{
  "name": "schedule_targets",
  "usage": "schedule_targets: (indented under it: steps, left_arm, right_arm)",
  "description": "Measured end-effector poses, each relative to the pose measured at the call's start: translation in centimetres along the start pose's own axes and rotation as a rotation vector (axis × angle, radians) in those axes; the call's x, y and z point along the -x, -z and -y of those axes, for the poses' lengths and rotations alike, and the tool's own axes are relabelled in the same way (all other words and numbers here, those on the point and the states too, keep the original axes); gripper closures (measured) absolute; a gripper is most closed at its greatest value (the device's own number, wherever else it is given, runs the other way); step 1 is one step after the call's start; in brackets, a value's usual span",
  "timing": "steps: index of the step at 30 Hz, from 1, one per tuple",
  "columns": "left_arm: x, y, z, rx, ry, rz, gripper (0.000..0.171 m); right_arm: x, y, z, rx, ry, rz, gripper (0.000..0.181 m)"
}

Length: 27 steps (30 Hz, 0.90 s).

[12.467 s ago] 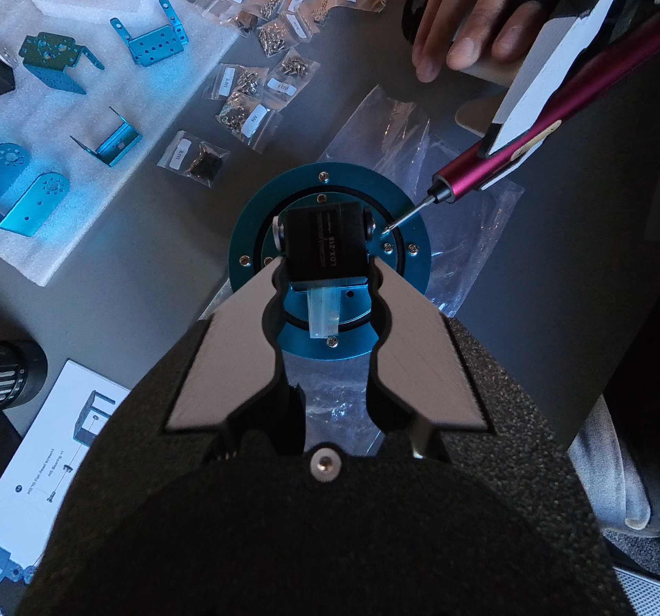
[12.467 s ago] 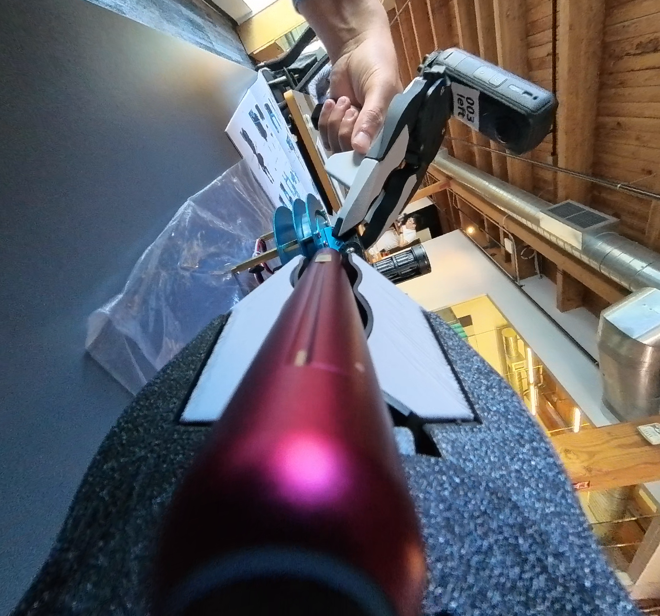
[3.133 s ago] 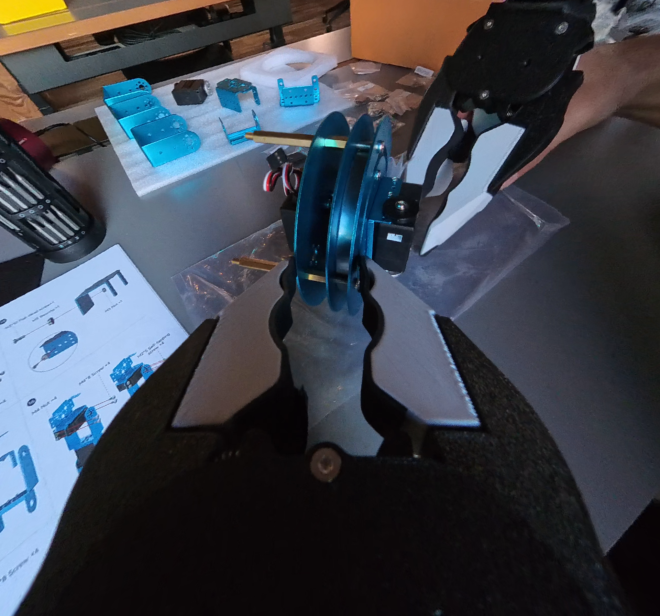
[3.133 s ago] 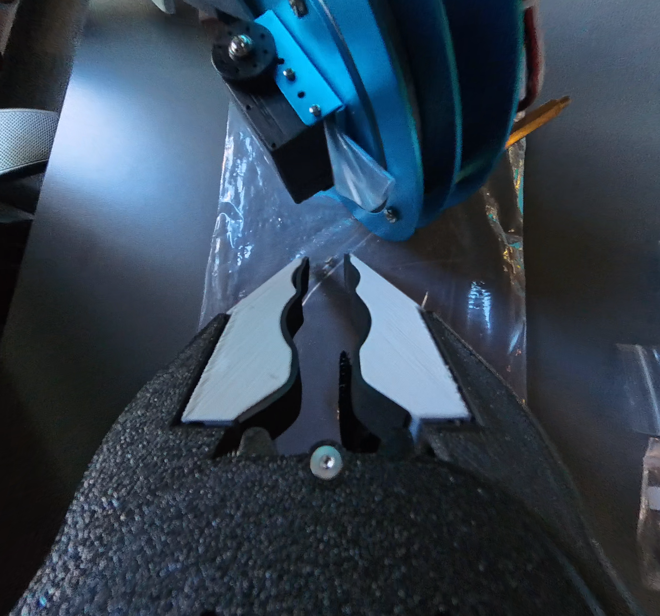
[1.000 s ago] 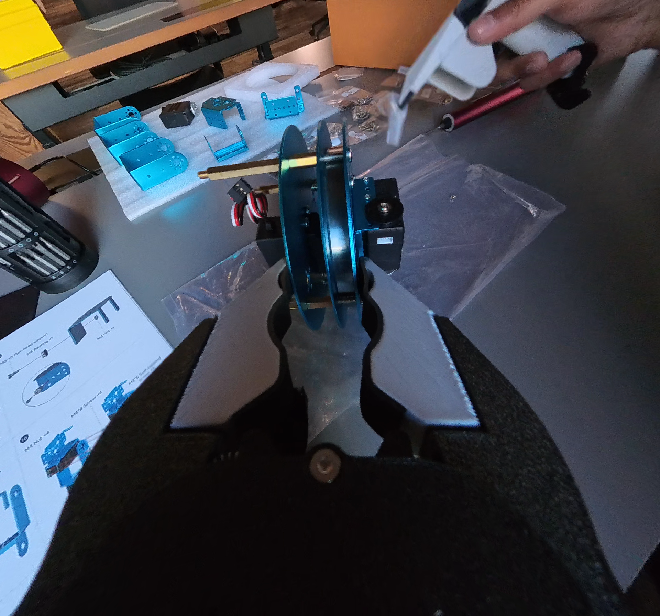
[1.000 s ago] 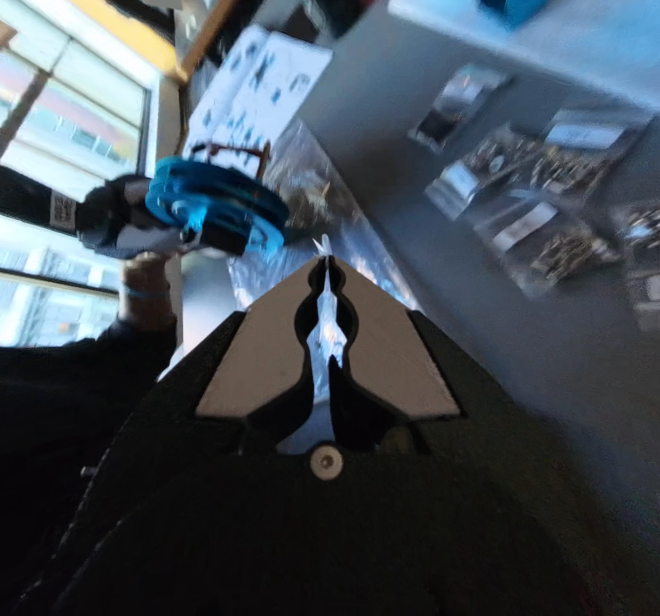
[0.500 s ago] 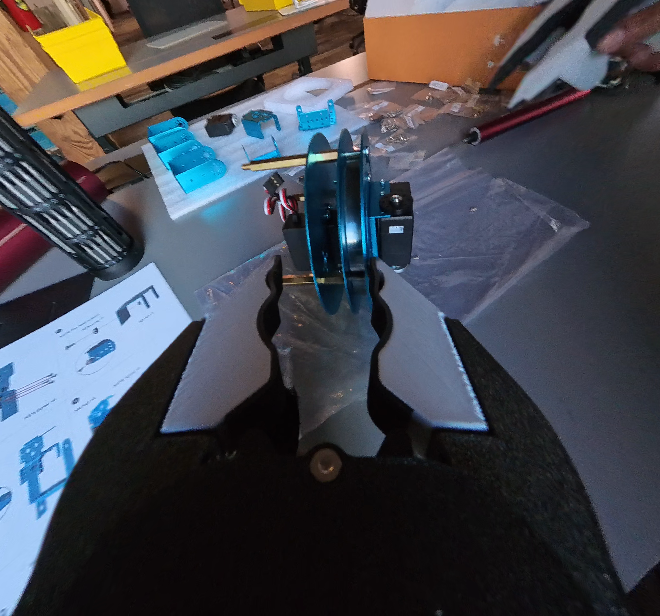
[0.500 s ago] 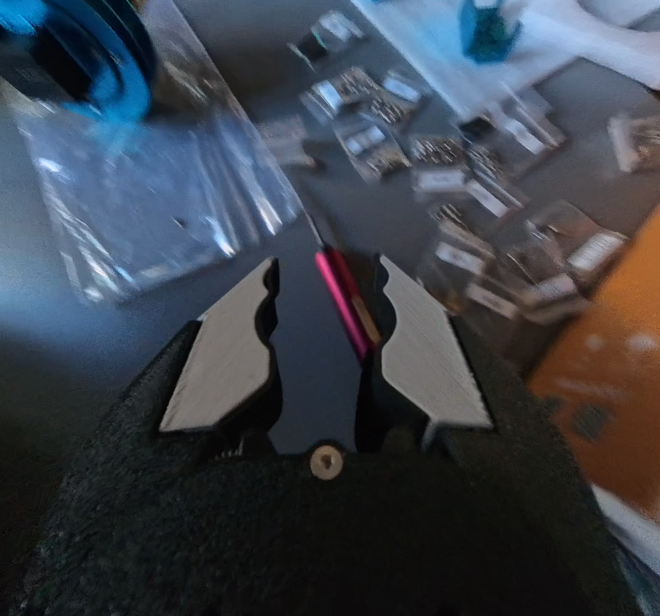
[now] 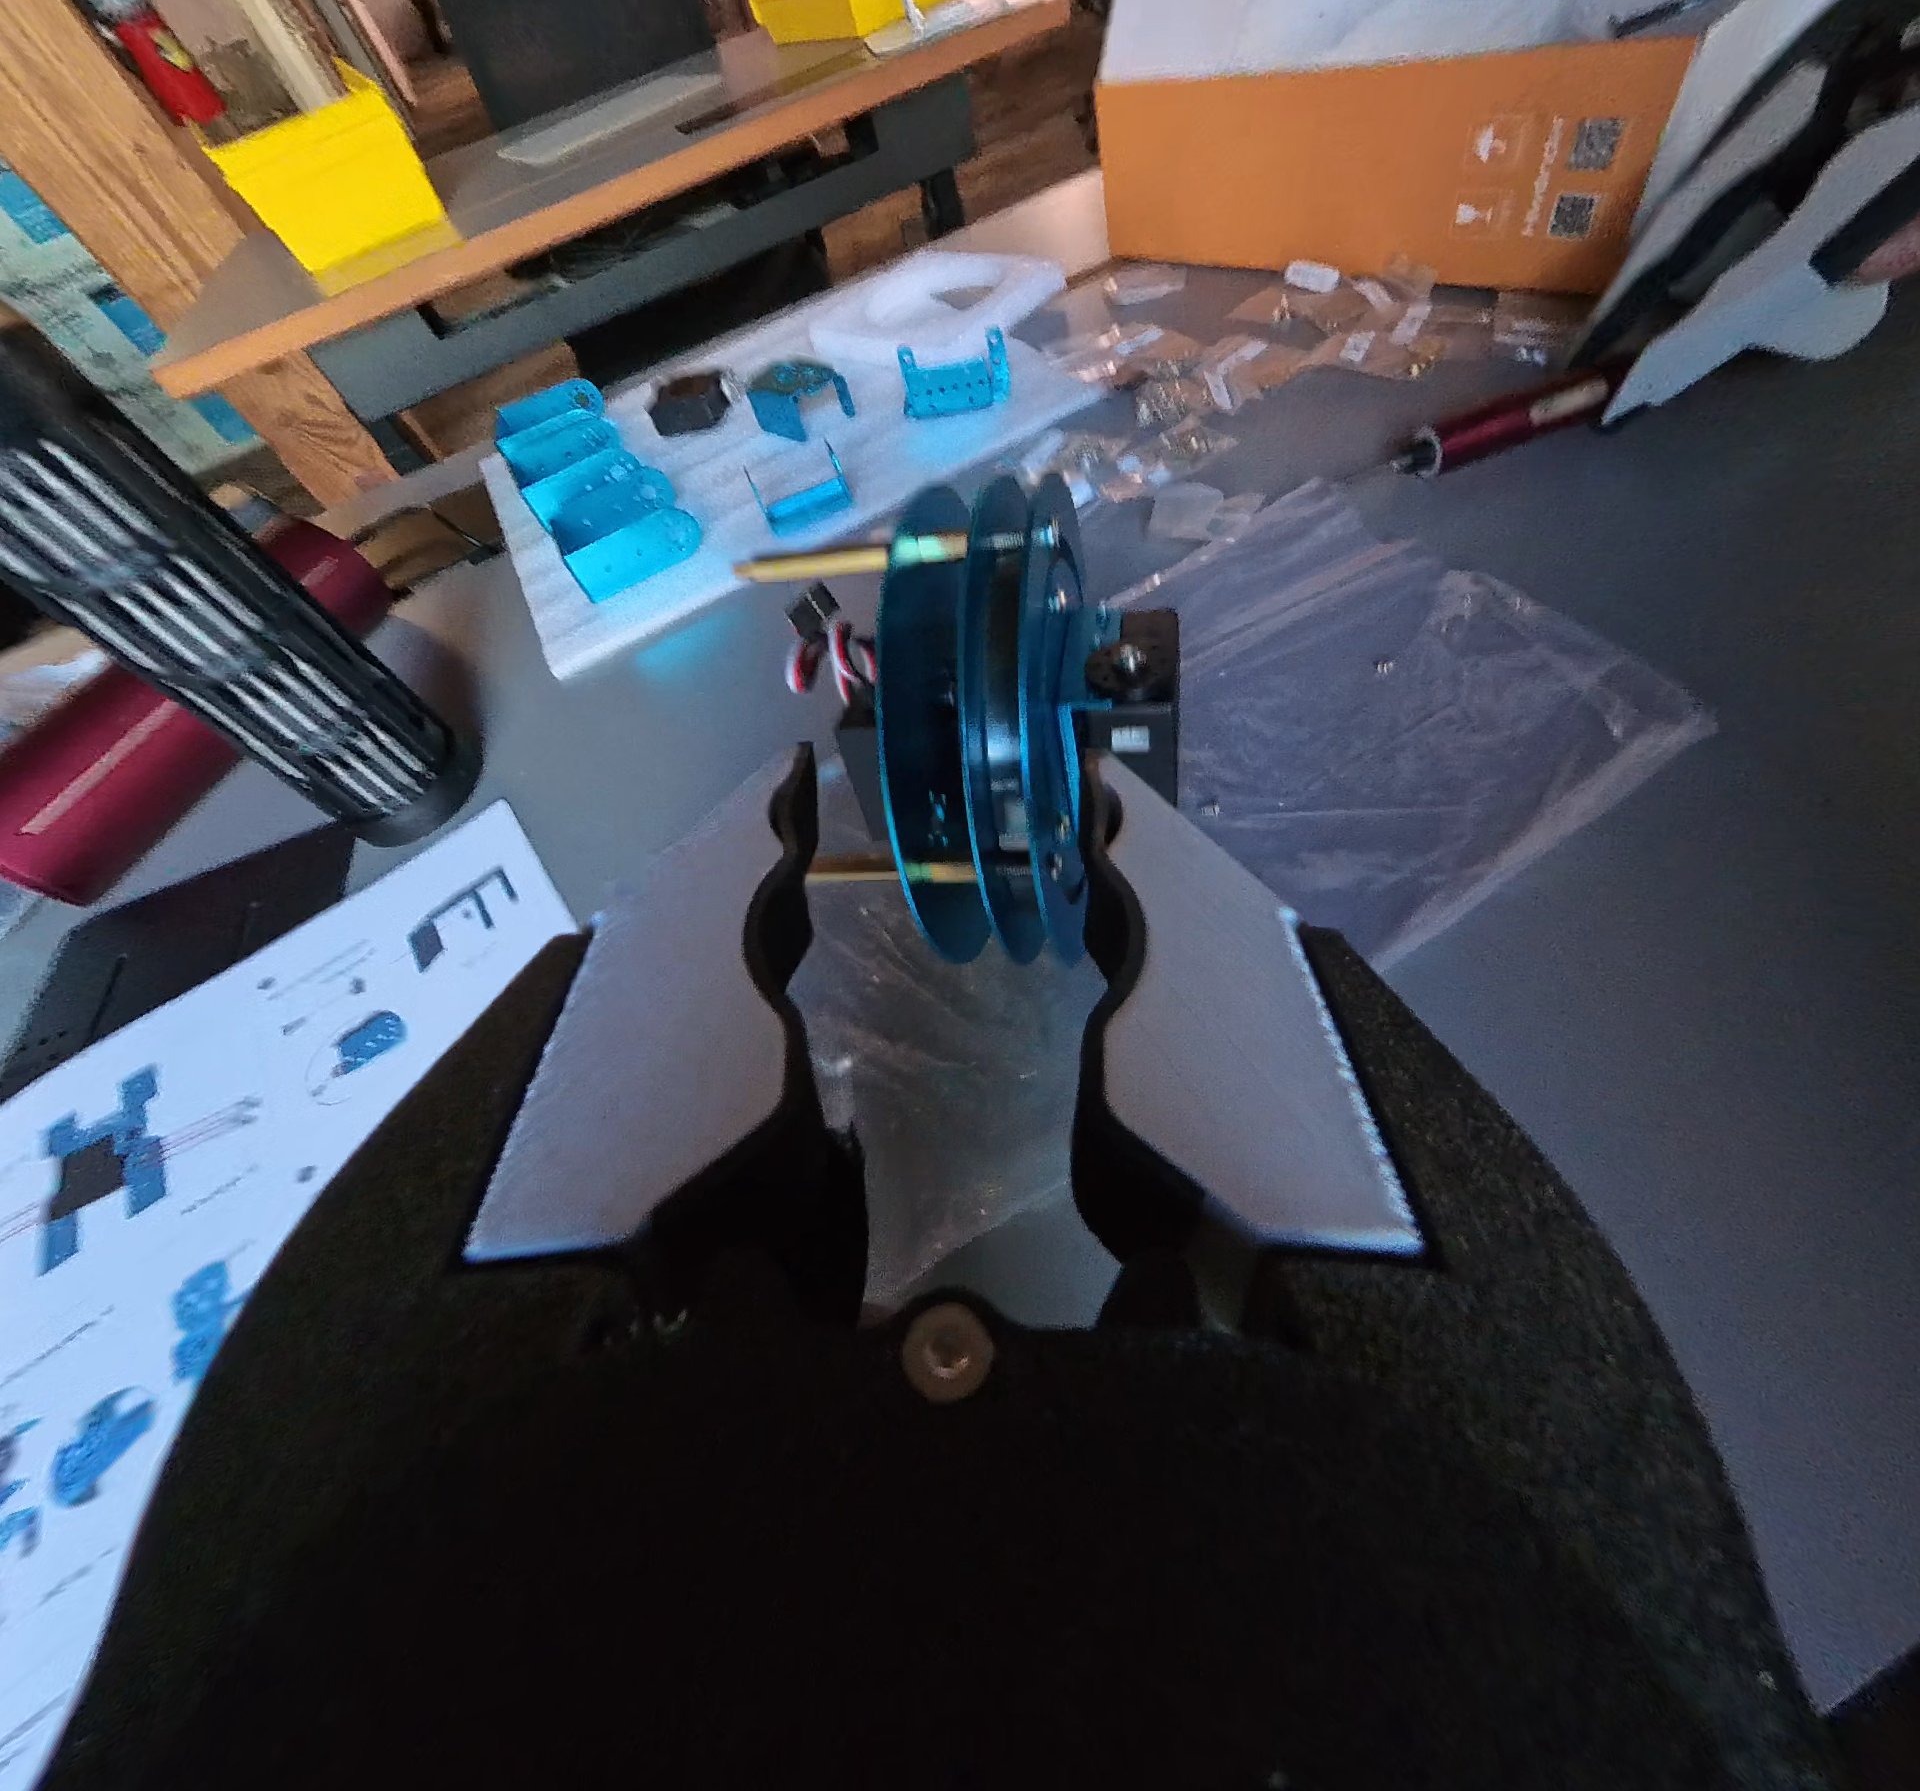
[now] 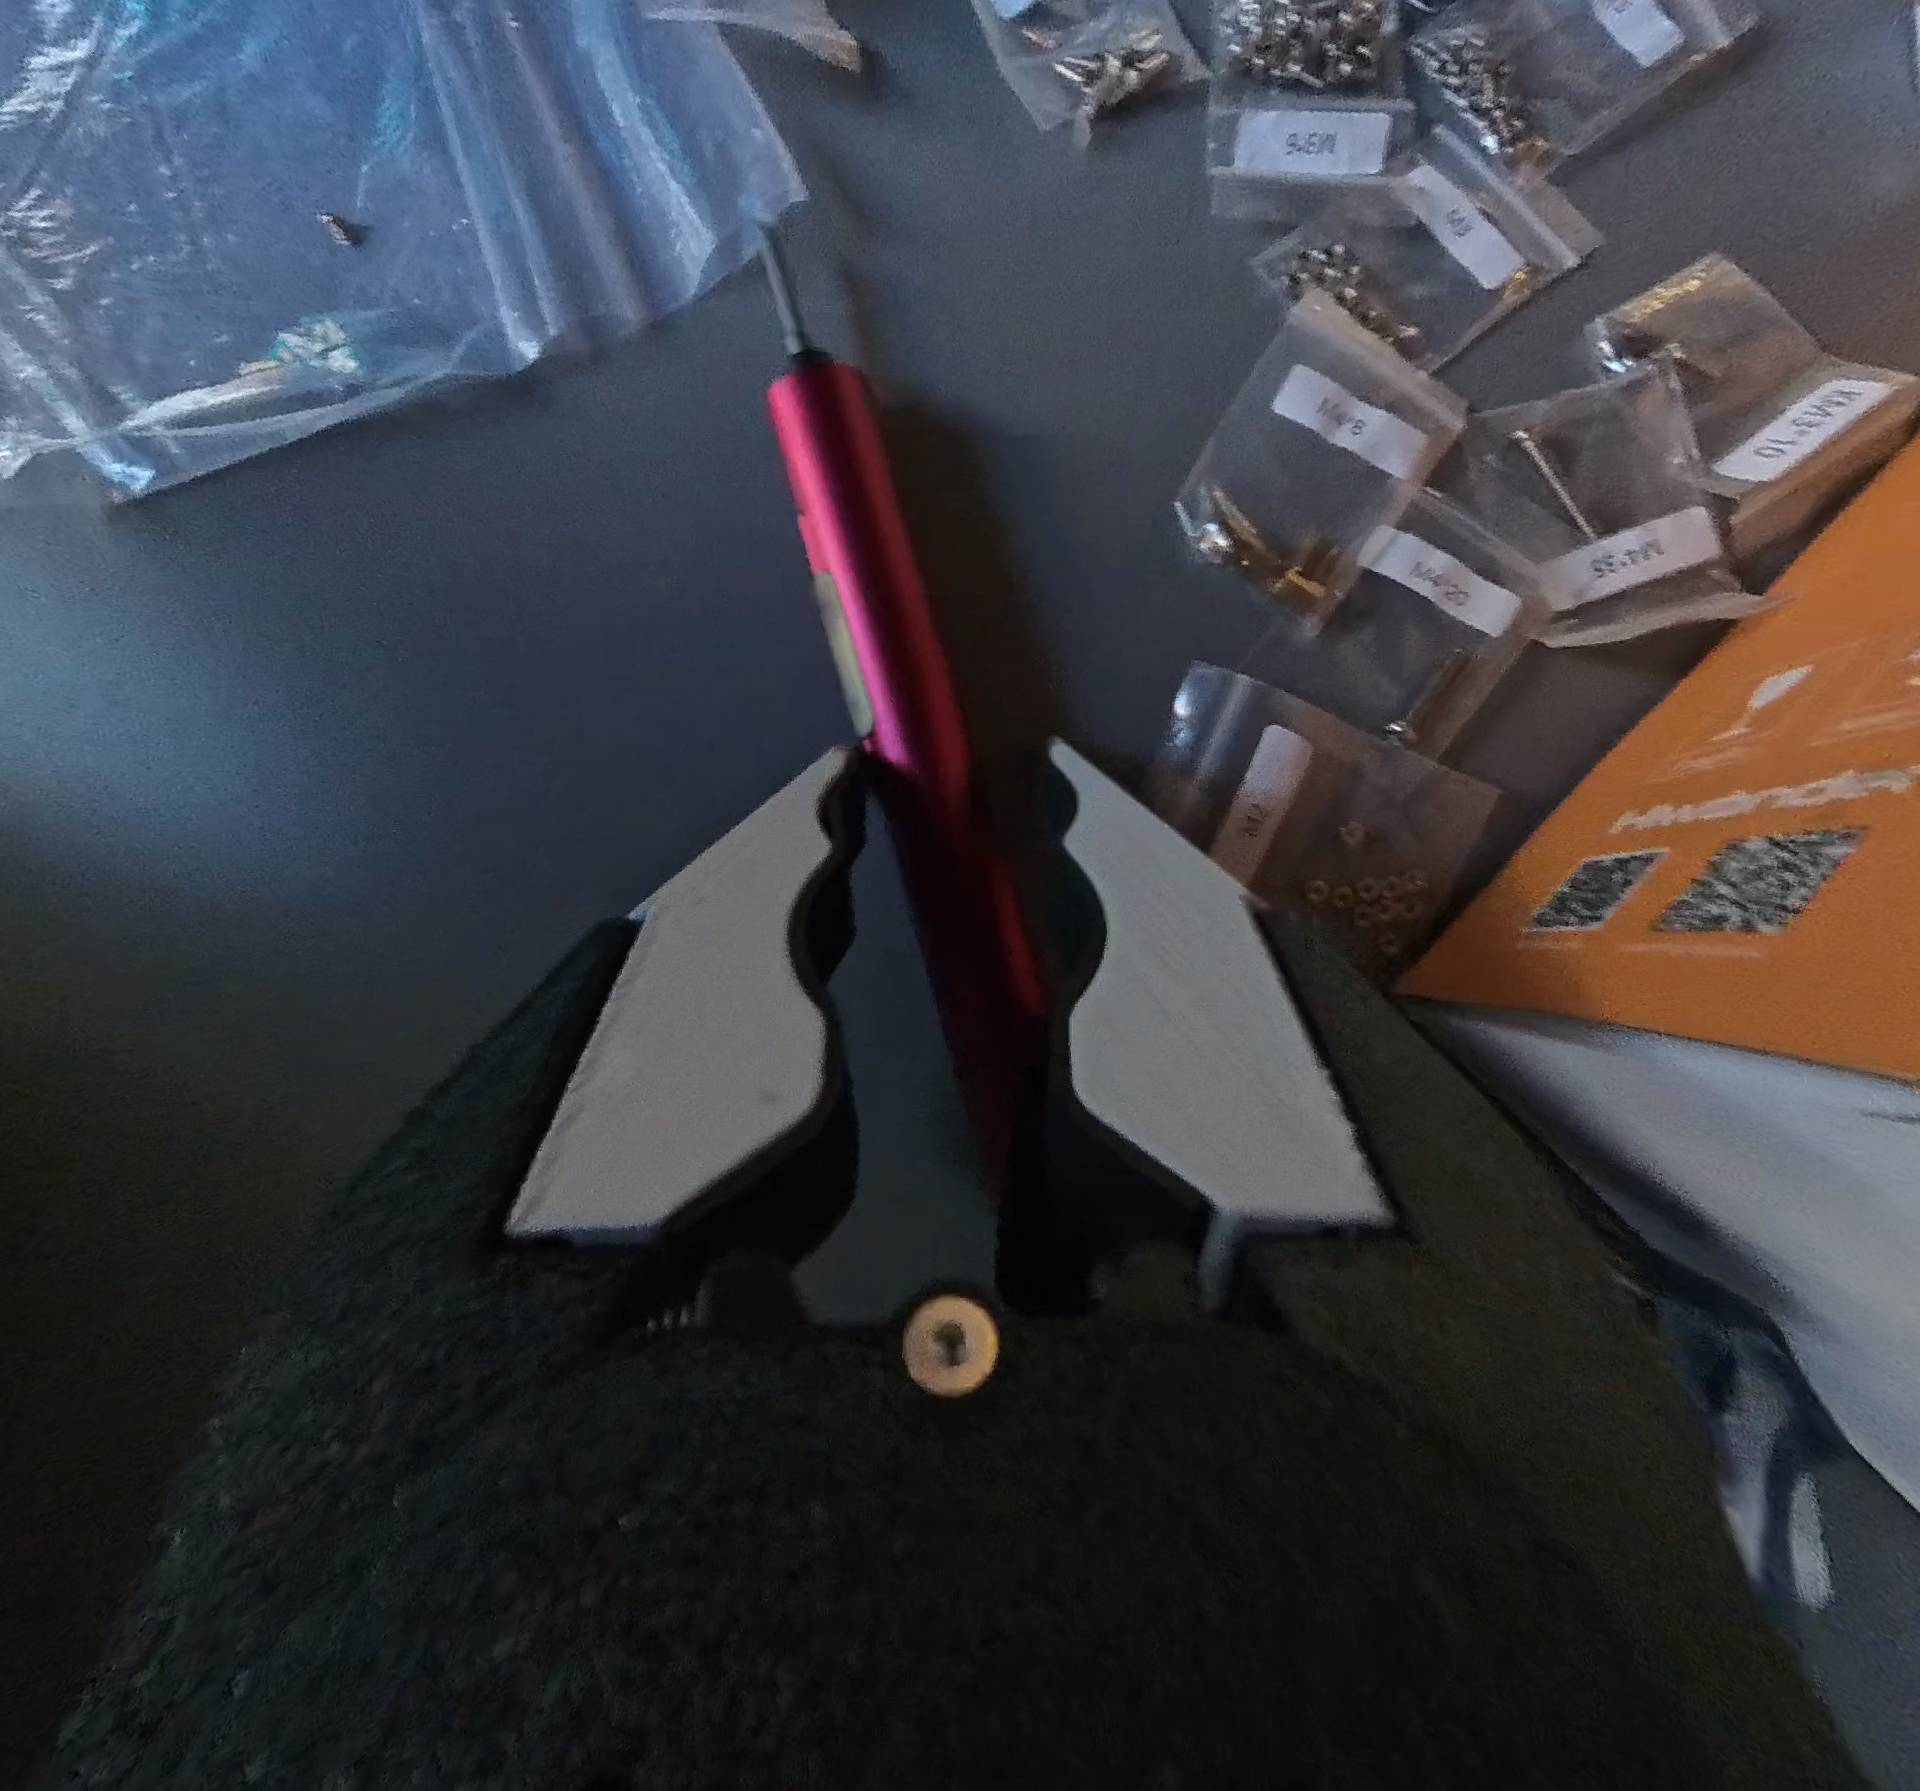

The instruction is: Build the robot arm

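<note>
Two grippers in use; left gripper [image 9: 940, 806] spread wide around the blue disc assembly [image 9: 977, 754], which stands on edge on the clear plastic bag [image 9: 1403, 733]; only a brass standoff meets the left finger, so whether it is gripped I cannot tell. Risk: the assembly tips or rolls on the slippery film. Right gripper [image 10: 956, 785] open, straddling the red screwdriver [image 10: 894, 619] lying on the grey table [image 10: 364, 702]; off-centre closing could roll it toward the screw packets [image 10: 1340, 453].
</note>
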<state>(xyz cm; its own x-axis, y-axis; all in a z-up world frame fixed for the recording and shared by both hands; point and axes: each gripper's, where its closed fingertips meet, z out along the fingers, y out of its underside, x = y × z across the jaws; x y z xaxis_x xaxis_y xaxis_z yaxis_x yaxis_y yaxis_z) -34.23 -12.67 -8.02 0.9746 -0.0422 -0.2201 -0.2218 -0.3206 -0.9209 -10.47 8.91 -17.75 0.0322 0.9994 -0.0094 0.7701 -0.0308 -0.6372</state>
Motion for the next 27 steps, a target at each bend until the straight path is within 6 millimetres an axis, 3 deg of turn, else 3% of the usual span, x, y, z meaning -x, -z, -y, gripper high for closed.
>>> schedule_targets:
  steps: [1,3,6,9,12,15,18,21,22,25,27]
  left_arm:
    - [0.0,0.4,1.0,-0.025,-0.007,0.02,0.121]
    - [-1.0,1.0,3.7,-0.072,-0.042,0.023,0.122]
    - [-4.9,0.0,7.4,-0.113,-0.202,-0.008,0.122]
    - [-10.6,-3.4,8.4,-0.072,-0.522,-0.028,0.12]
    - [-12.5,-7.9,7.9,0.005,-0.951,0.165,0.101]
    - [-14.2,-11.0,8.1,-0.019,-1.169,0.271,0.091]
    - [-14.9,-12.6,8.7,-0.046,-1.218,0.327,0.095]
    - [-14.4,-12.6,10.9,-0.12,-1.213,0.452,0.144]
    - [-14.3,-12.5,11.4,-0.131,-1.203,0.47,0.152]
    - [-13.8,-12.5,12.5,-0.155,-1.081,0.456,0.153]
    - [-12.9,-12.1,13.6,-0.172,-0.987,0.454,0.153]
  right_arm:
    - [0.4,0.0,0.0,-0.003,0.017,0.018,0.161]
    - [0.5,0.0,0.0,-0.002,0.063,-0.007,0.161]
    - [1.3,0.3,0.2,0.015,0.098,0.035,0.162]
    - [2.4,1.4,1.6,-0.02,0.09,0.094,0.161]
    - [4.4,3.4,4.2,-0.073,0.1,0.191,0.161]
    - [6.0,5.4,7.0,-0.124,0.142,0.234,0.163]
    - [7.8,7.1,9.2,-0.146,0.191,0.278,0.162]
    - [8.8,8.2,10.2,-0.122,0.261,0.248,0.161]
    - [8.7,8.3,10.3,-0.104,0.279,0.22,0.161]
    - [8.4,9.2,11.6,-0.153,0.301,0.184,0.161]
    - [7.9,11.2,13.1,-0.269,0.333,0.125,0.153]
